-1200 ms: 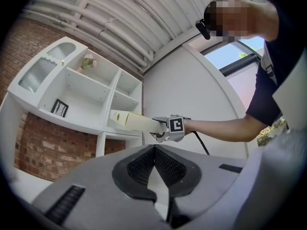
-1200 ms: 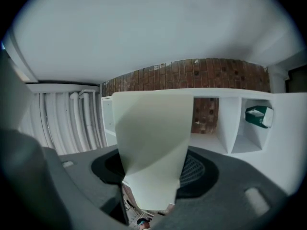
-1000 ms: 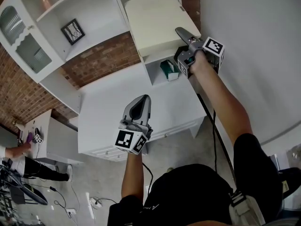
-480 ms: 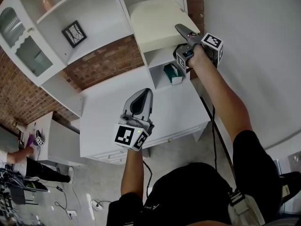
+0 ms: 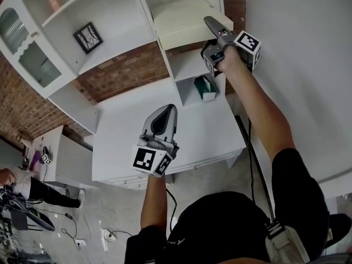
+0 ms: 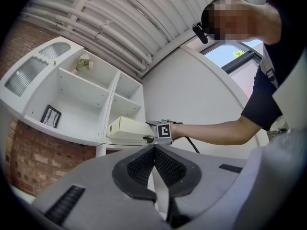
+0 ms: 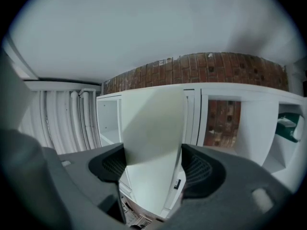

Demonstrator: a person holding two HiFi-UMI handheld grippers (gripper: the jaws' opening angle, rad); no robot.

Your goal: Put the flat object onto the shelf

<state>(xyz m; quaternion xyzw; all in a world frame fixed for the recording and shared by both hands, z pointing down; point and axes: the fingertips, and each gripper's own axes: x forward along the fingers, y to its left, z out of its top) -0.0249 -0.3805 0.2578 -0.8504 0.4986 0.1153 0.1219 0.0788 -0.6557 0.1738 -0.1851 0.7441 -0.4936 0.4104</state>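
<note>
Up in the shelf unit's (image 5: 144,15) right-hand column, a cream box (image 5: 181,21) is lying flat on a board, sticking out past the front edge. The small opening below it is holding a teal packet (image 5: 205,87), and the wide opening to the left is holding a framed picture (image 5: 87,37). The right gripper (image 5: 212,27) is opening its jaws with the box's end between them (pads touching both faces). The left gripper (image 5: 165,111) is hovering below the shelf unit, its jaws pressed together on nothing.
</note>
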